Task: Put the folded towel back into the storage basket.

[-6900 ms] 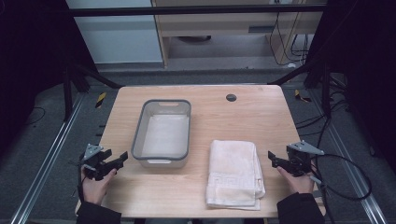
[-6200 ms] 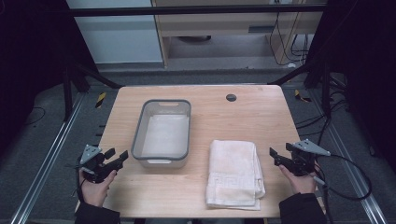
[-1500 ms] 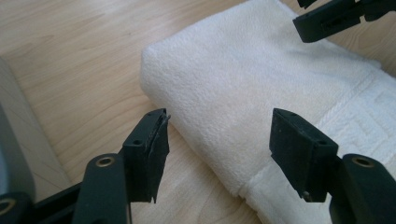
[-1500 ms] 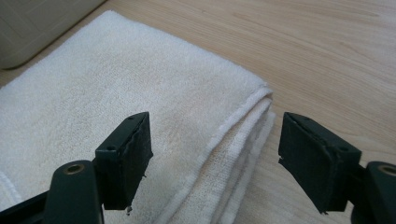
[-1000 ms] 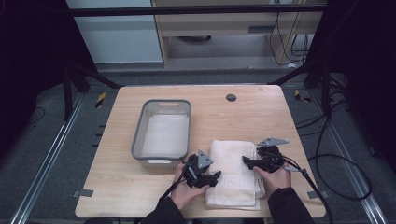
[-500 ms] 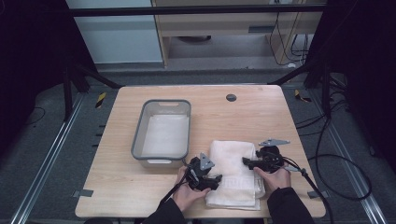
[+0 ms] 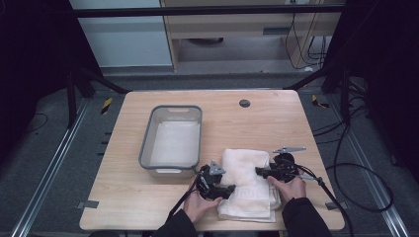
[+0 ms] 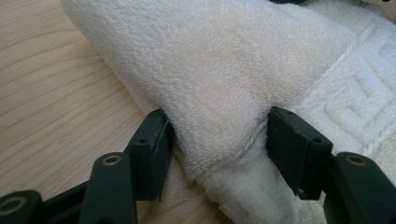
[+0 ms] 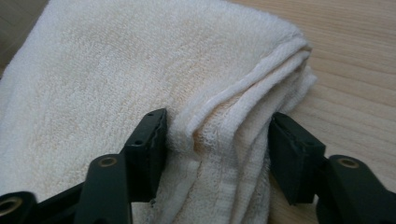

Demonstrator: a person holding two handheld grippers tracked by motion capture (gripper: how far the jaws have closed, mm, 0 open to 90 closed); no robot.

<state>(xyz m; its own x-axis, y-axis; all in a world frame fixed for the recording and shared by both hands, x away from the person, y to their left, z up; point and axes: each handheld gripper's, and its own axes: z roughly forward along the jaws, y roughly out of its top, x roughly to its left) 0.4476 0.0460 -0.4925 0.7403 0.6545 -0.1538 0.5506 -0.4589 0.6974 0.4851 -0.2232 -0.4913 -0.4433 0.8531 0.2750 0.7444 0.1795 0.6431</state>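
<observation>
Folded towel [image 7: 247,185] on worktop [image 7: 306,128]: soft, light, floppy. Left hand-held gripper [image 8: 217,140] closing, pinching its bunched edge; right hand-held gripper [image 9: 217,140] closing, bracketing layered hems, contact unclear.

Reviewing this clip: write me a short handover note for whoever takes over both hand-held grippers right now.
Left hand-held gripper: jaws have just been closing around the folded white towel at its left edge, towel bunched between them.
Right hand-held gripper: jaws have just been closing over the towel's layered right edge.
Grey bin sits left of the towel on the wooden table.
Done: both grippers placed on the towel.
Left: the lift; the towel lies on the table.
</observation>
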